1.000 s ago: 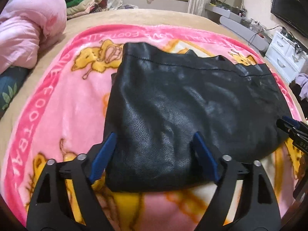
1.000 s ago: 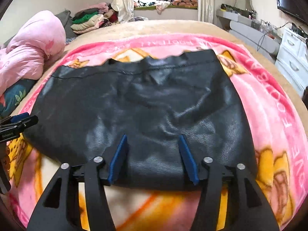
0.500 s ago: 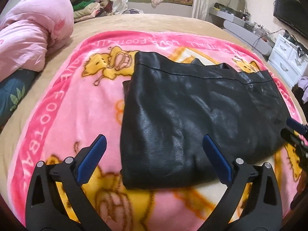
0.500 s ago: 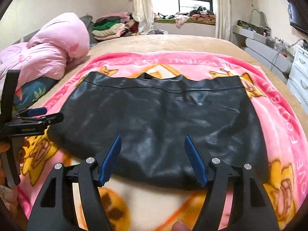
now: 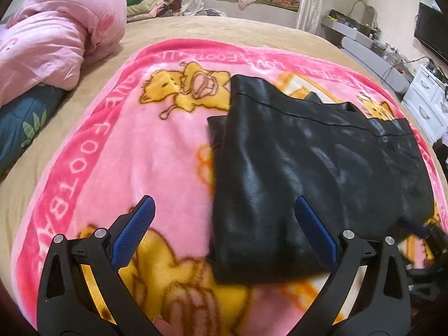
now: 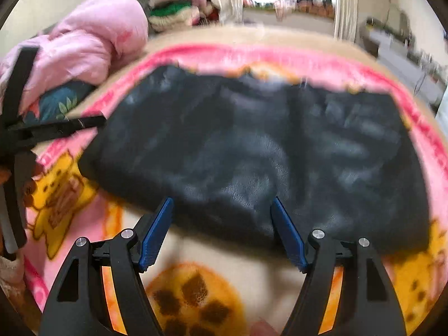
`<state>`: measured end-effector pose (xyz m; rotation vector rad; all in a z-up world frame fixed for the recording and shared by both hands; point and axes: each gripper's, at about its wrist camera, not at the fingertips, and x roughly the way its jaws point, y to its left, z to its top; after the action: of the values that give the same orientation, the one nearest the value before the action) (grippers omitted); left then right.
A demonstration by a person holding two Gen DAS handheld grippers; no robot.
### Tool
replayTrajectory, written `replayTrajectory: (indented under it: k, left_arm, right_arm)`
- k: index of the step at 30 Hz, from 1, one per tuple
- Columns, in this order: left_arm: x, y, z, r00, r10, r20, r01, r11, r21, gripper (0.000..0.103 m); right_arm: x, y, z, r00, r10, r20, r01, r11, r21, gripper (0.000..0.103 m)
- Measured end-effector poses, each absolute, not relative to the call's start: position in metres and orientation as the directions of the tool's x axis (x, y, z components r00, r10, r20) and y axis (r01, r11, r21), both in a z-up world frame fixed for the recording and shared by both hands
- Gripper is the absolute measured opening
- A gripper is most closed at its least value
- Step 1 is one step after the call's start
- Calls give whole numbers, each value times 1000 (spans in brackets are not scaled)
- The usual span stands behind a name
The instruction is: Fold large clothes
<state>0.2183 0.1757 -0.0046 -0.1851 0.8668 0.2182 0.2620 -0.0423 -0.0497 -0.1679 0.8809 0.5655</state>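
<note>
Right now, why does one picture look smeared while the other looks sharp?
Right wrist view: motion blur smears the black garment and blanket. Left wrist view: mostly sharp, with sheen on the garment; fisheye bends the blanket's edges, and the window glares.

One black leather-look garment [image 5: 308,173], glossy with fine creases, lies folded flat as a wide rectangle on a pink cartoon-print blanket [image 5: 112,145]. A stitched seam runs along its far edge. A lower layer protrudes slightly at the far left corner. The right wrist view is blurred.
</note>
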Motion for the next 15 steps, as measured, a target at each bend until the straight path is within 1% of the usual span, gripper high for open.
replayTrajectory:
  k: [4,8,10,11,13,14,15]
  left_arm:
    - [228,187,-13,615,78,-784,-268,957,-115,93]
    - [244,198,-23,601,12,-799,-268,945,-187,93]
    - [253,201,-26,594,-17,-805,-270,938,-219,93]
    - [256,202,-27,592,-19,-805,-274,935,-224,93]
    - [263,204,-26,599,-25,-800,-270,935,-231,93]
    - [265,205,-26,601,-31,-799,-266,935,-236,93]
    - [268,205,-27,602,-39,-797,-260,935,-242,93]
  right_arm:
    - [263,-38,-59,506,376,-776,-529,846,65,71]
    - [264,-42,-54,489,398,-776,-535,840,93,71]
    - [268,-48,-39,483,427,-764,-530,837,132,67]
    - [272,-53,-26,504,449,-738,-522,839,154,65]
    - [283,-54,-7,552,443,-706,-499,854,147,65]
    - [291,-53,-3,564,431,-704,-489,862,136,65]
    - [301,-50,0,577,412,-705,-476,871,120,62]
